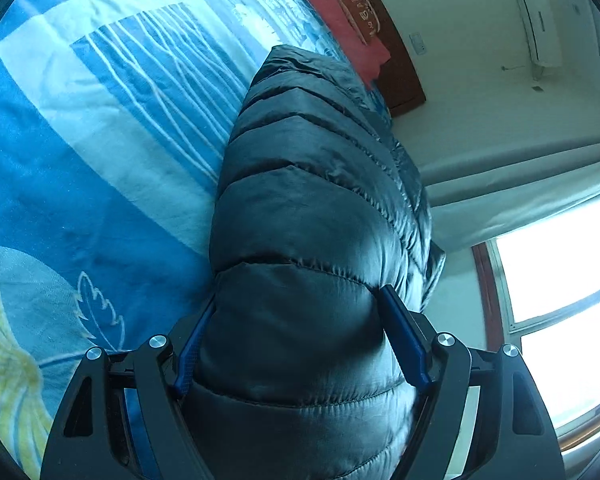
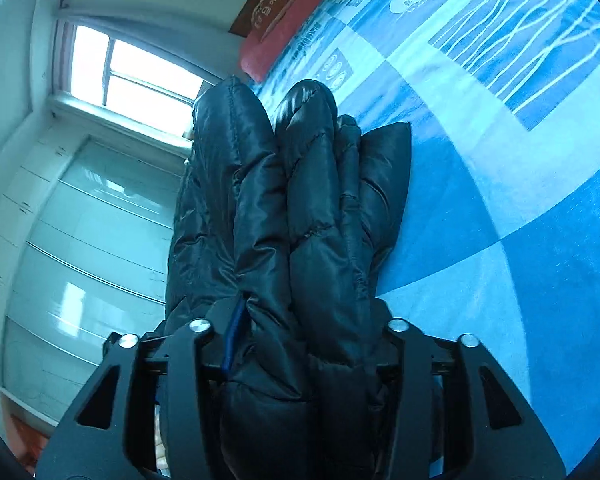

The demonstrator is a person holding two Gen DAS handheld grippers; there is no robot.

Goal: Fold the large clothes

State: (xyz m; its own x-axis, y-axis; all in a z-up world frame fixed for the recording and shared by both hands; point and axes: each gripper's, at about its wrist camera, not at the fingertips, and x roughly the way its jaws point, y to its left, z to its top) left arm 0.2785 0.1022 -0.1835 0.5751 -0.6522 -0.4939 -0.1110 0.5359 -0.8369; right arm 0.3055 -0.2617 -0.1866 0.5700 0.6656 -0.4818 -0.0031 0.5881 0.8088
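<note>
A dark quilted puffer jacket (image 1: pixel 312 208) is bunched into thick folds and held up beside the bed. My left gripper (image 1: pixel 300 320) is shut on a wide padded fold of it, with a blue-padded finger (image 1: pixel 404 340) on each side. In the right wrist view the jacket (image 2: pixel 300 208) shows as several stacked padded layers. My right gripper (image 2: pixel 308 328) is shut on those layers; its fingertips are mostly buried in the fabric.
A bed with a blue and white patterned cover (image 1: pixel 100 128) (image 2: pixel 500 160) lies beside the jacket. A red pillow (image 1: pixel 340 16) (image 2: pixel 284 20) sits by a dark wooden headboard (image 1: pixel 396 64). A bright window (image 2: pixel 132 72), white wardrobe doors (image 2: pixel 80 240) and a wall air conditioner (image 1: pixel 536 20) surround it.
</note>
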